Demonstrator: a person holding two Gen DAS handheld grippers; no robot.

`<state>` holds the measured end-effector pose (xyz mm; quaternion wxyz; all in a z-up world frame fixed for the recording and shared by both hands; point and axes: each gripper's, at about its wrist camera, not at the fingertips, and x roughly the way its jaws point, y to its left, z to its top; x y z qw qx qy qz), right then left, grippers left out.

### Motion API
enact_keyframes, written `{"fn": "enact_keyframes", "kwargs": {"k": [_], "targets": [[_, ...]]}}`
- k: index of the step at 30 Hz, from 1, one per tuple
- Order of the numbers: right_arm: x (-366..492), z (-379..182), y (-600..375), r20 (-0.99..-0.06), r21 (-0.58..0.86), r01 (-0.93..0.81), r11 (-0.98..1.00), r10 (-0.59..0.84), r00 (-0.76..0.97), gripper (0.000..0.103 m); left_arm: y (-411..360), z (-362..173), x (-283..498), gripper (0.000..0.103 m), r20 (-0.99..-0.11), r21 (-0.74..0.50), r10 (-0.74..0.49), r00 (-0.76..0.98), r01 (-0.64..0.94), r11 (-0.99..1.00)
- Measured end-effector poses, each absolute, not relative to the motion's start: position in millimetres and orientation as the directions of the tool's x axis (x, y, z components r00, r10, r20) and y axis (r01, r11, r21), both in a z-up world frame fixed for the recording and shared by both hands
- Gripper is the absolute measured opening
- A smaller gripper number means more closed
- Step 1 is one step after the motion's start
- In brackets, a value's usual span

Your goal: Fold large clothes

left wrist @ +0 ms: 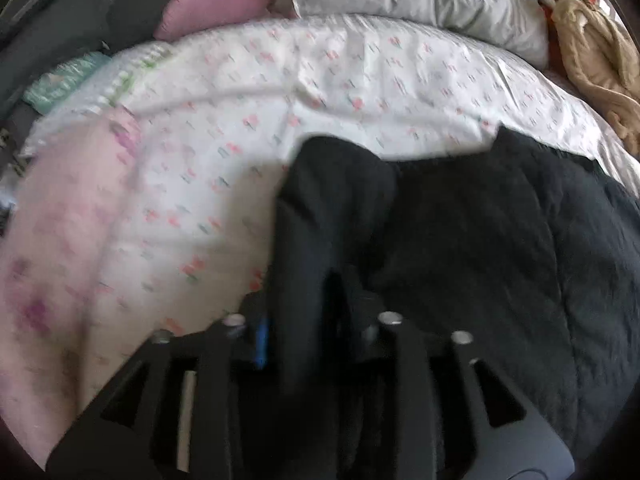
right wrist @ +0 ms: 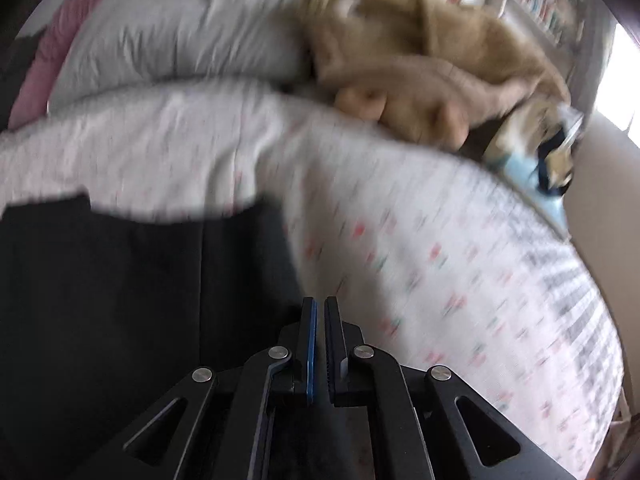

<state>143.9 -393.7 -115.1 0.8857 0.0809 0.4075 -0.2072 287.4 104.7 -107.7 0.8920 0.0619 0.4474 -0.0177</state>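
Here black garment [left wrist: 460, 232] on printed bedsheet [left wrist: 360, 80] shows no readable label

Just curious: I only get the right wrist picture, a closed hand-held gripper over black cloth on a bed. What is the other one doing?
Observer: The left hand-held gripper has a raised fold of the black garment between its fingers; blur hides whether it pinches.
Operator: Anything lying left of that garment?
Observer: Yes, a pale pink patterned cloth lies on the left side of the bedspread.
Operator: And beyond it?
Observer: A small mint-green bundle sits at the bed's far left edge.
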Motion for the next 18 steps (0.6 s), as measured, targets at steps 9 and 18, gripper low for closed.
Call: {"fn": "enact_keyframes", "kwargs": {"k": [9,18], "targets": [[167.2,-53.2,-304.3,-0.687,0.24,0.196,0.951,0.024,0.726,0.078,49.1,-55.2,266.7,0.079,-0.716,-0.07,-0.175,0.676,0.18,0.981],[176.2,-104.9,-255.8,-0.764,0.233,0.022,0.972,0.169,0.623,0.085,73.3,-115.6,269.5,0.079,-0.794,-0.211,-0.281,0.539,0.189,0.959]]}}
